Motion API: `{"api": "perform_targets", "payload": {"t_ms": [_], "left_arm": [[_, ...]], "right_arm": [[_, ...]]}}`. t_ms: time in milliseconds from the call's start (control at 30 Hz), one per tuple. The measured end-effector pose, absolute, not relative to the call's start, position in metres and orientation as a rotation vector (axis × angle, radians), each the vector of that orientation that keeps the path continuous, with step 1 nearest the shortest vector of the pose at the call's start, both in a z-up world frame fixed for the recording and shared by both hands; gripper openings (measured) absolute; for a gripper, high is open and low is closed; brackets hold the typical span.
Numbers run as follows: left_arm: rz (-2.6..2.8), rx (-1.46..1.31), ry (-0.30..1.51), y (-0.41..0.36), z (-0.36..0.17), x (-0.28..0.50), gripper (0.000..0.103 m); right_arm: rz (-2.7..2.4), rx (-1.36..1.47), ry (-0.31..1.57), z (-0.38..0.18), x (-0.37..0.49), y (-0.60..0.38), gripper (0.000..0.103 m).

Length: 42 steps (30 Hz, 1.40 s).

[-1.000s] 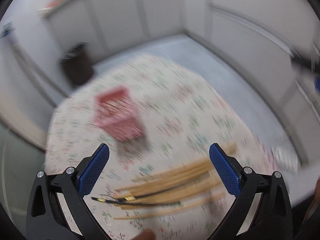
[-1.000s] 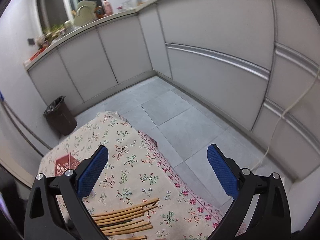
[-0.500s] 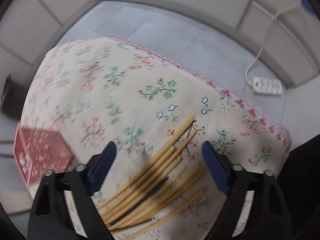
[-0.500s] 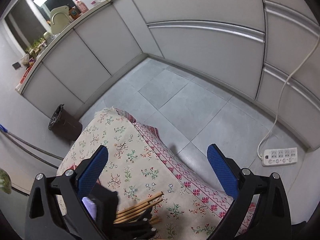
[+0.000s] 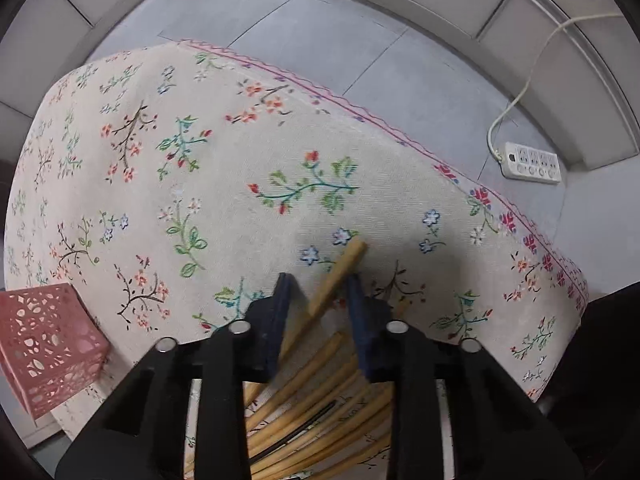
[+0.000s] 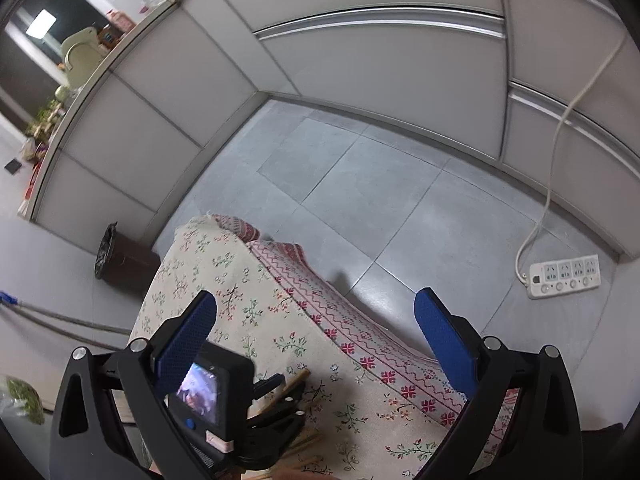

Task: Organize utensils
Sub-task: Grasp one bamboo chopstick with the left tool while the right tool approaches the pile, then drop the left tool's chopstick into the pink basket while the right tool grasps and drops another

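A pile of bamboo chopsticks (image 5: 320, 392), with one black chopstick (image 5: 316, 420) among them, lies on the flowered tablecloth (image 5: 200, 140). My left gripper (image 5: 316, 280) points straight down over the pile. Its jaws are closing, and the top chopstick (image 5: 340, 268) slants through the narrow gap between the blue pads without being pressed from both sides. A pink perforated holder (image 5: 44, 344) stands at the left. My right gripper (image 6: 316, 316) hovers open above the table's edge with nothing between its fingers. In the right wrist view the left gripper (image 6: 280, 396) sits low over the chopsticks (image 6: 298, 378).
The table's far edge drops to a grey tiled floor. A white power strip (image 6: 564, 276) with its cord lies on the floor at the right. A dark waste bin (image 6: 120, 260) stands by the cabinets, and a long handle (image 6: 60, 316) lies beside it.
My left gripper has come down onto the chopstick pile and turned, and its jaws have narrowed from wide to a small gap around one chopstick. The right gripper has drifted lower and rolled.
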<state>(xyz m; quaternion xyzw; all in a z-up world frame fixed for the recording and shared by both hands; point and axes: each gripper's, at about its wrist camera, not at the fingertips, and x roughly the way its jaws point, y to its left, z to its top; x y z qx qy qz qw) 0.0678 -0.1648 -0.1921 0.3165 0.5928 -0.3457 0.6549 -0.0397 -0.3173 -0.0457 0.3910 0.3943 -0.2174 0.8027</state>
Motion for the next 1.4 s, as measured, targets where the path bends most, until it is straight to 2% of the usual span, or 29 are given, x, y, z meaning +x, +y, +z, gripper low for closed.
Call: {"api": "perform_targets", "payload": {"t_ms": [33,133,267,400,533,700,833,900,933,1067,1133,1167,1200,1400], "left_arm": [[-0.781,0.697,1.333,-0.159,-0.191,0.070,0.018],[-0.742,0.637,1.281,-0.138,-0.182,0.078,0.016],[-0.694,0.502,1.130,-0.094,-0.147,0.075,0.015],[-0.677,0.392,0.956,-0.044,-0.088,0.048,0.014],[-0.648,0.324,0.791,-0.001,-0.045,-0.003,0.012],[-0.605,0.227,0.653,0.052,-0.010,-0.046,0.008],[-0.604,0.167,0.605,0.071,0.007,-0.055,0.007],[-0.608,0.146,0.595,0.072,0.010,-0.060,0.007],[-0.612,0.136,0.590,0.075,0.012,-0.060,0.007],[-0.630,0.091,0.572,0.083,0.019,-0.061,0.007],[-0.627,0.082,0.576,0.083,0.018,-0.059,0.007],[-0.622,0.081,0.578,0.084,0.019,-0.058,0.007],[-0.616,0.077,0.581,0.085,0.018,-0.057,0.007],[-0.584,0.048,0.553,0.096,0.026,-0.065,0.007]], "right_arm": [[-0.473,0.847,0.847,-0.047,-0.040,-0.319,0.096],[-0.474,0.846,0.908,-0.062,-0.032,-0.316,0.096],[-0.374,0.870,1.095,-0.100,-0.015,-0.293,0.096],[-0.236,0.965,1.317,-0.150,-0.004,-0.262,0.081],[-0.230,1.012,1.406,-0.181,-0.010,-0.239,0.073],[-0.333,1.040,1.390,-0.194,-0.011,-0.230,0.062],[-0.393,1.046,1.365,-0.198,-0.001,-0.228,0.057],[-0.418,1.046,1.361,-0.197,0.005,-0.225,0.049],[-0.437,1.037,1.365,-0.198,0.006,-0.223,0.048],[-0.515,0.864,1.407,-0.195,0.024,-0.197,0.043],[-0.545,0.810,1.405,-0.194,0.030,-0.187,0.037],[-0.560,0.789,1.400,-0.193,0.031,-0.183,0.025],[-0.574,0.768,1.391,-0.193,0.033,-0.182,0.020],[-0.457,0.918,1.318,-0.186,0.018,-0.201,0.015]]}}
